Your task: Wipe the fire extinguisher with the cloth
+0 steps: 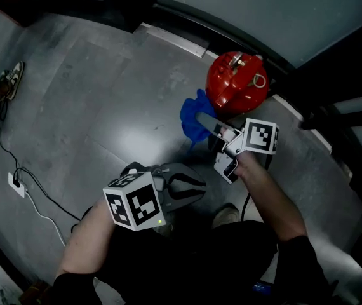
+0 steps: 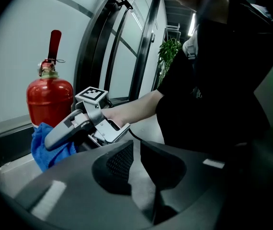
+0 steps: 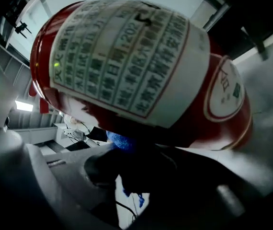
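A red fire extinguisher [image 1: 235, 84] stands on the grey floor by the window base, and it also shows at the left of the left gripper view [image 2: 49, 97]. A blue cloth [image 1: 192, 114] hangs against its near side. My right gripper [image 1: 201, 122] is shut on the cloth and holds it to the cylinder. The right gripper view is filled by the labelled body [image 3: 127, 56], with a bit of cloth [image 3: 119, 140] showing between the jaws. My left gripper [image 1: 197, 186] hovers lower down, apart from the extinguisher, jaws together and empty [image 2: 135, 152].
A white cable and a wall plug [image 1: 16, 183] lie on the floor at the left, beyond them someone's shoe [image 1: 8, 81]. The dark window frame [image 1: 187, 18] runs behind the extinguisher. My own shoe [image 1: 228, 216] is below the grippers.
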